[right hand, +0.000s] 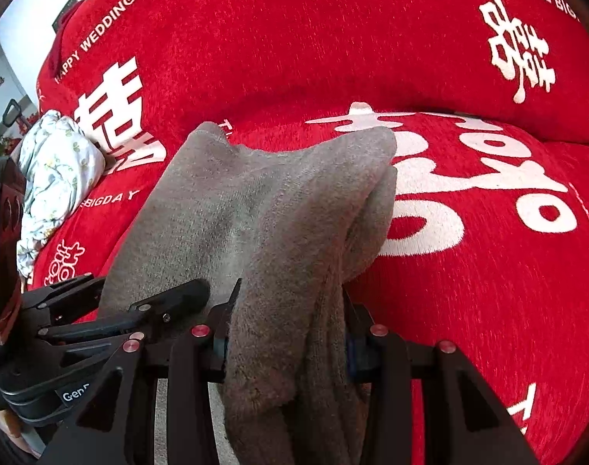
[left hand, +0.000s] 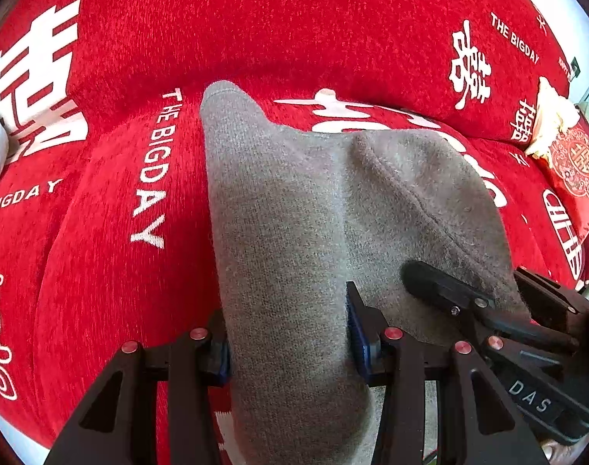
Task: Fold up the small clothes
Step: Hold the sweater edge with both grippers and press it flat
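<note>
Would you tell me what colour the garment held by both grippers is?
Plain grey, a fuzzy knit garment; clearest in the left wrist view.

Left tongs (left hand: 290, 333) and right tongs (right hand: 286, 333) both clamped, seemingly side by side.

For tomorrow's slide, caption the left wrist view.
Both grippers, left and right, grip a grey garment over a red cover.

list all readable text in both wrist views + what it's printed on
"THE BIGDAY": white print on the red chenille sofa cover.
"HAPPY WEDDING": white print on the same cover, right wrist view.
Large white Chinese double-happiness characters: same cover.
"DAS": black right gripper body.
"Gen", cut off: black left gripper body.
Grey knitted garment: none.
</note>
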`<state>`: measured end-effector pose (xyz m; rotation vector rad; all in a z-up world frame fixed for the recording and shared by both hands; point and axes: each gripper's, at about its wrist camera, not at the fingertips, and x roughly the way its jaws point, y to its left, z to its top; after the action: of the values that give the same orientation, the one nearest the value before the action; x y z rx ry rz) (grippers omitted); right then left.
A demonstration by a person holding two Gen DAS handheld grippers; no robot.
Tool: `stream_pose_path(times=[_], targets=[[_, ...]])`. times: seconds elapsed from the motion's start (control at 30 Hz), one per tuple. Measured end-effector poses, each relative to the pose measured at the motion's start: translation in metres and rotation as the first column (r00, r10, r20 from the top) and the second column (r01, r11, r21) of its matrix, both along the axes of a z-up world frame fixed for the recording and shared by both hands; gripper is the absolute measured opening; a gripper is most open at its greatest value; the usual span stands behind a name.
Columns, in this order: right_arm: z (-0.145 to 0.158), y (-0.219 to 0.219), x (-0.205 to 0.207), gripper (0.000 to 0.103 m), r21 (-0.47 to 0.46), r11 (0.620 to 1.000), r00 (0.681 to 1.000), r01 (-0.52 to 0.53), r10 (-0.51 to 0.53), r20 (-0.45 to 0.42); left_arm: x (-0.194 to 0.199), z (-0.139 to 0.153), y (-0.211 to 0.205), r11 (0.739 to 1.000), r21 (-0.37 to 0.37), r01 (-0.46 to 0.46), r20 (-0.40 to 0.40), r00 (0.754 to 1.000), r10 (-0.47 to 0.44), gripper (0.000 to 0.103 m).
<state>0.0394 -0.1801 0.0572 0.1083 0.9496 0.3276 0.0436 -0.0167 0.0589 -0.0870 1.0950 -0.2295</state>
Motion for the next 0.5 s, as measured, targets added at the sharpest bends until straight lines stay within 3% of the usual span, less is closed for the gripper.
stream_pose_path(times=[0.5], targets=[[0.002, -0.014, -0.028, 0.044, 0.001, 1.0, 1.0, 0.013, -0.013, 0.026, -0.027, 0.002, -0.016, 1.0, 0.009, 0.019, 0.018, 1.0, -0.019, 0.048]])
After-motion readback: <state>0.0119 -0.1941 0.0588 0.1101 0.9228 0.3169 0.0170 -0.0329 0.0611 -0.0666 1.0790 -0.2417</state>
